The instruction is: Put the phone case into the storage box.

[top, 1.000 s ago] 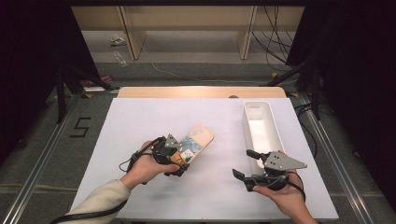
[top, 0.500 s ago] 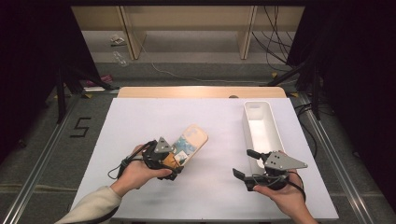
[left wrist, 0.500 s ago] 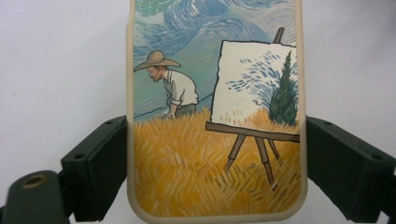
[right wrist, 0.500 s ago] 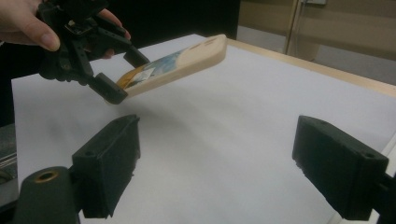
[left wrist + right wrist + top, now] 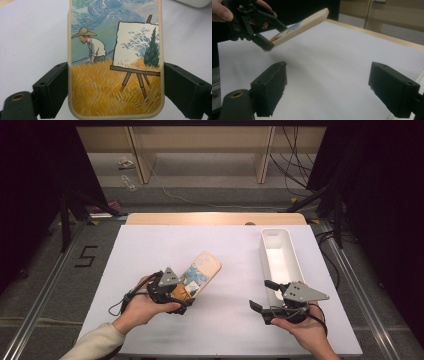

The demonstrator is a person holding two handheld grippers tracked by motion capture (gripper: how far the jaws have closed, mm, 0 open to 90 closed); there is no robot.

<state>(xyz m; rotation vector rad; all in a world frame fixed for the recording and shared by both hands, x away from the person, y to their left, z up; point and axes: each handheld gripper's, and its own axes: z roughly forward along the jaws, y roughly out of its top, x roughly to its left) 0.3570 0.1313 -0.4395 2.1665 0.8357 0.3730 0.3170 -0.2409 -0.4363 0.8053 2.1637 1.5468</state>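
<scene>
A phone case point(image 5: 204, 268) with a painted wheat field, a man in a straw hat and an easel point(image 5: 115, 62) is held off the white table point(image 5: 150, 245), its far end tilted up point(image 5: 304, 23). My left gripper point(image 5: 184, 291) is shut on its lower end, one black jaw against each long edge point(image 5: 115, 92). In the right gripper view the left gripper point(image 5: 265, 35) shows at the upper left with the case in it. My right gripper point(image 5: 260, 295) stands open and holds nothing, low over the table right of the case point(image 5: 329, 85).
A long white bin point(image 5: 280, 257) stands lengthwise on the right side of the table, just beyond the right gripper, with nothing seen inside. A wooden strip point(image 5: 215, 218) borders the far edge. Dark floor and stands surround the table.
The left hand has shifted a little to the left with the phone case in its gripper. The right hand has not moved.
</scene>
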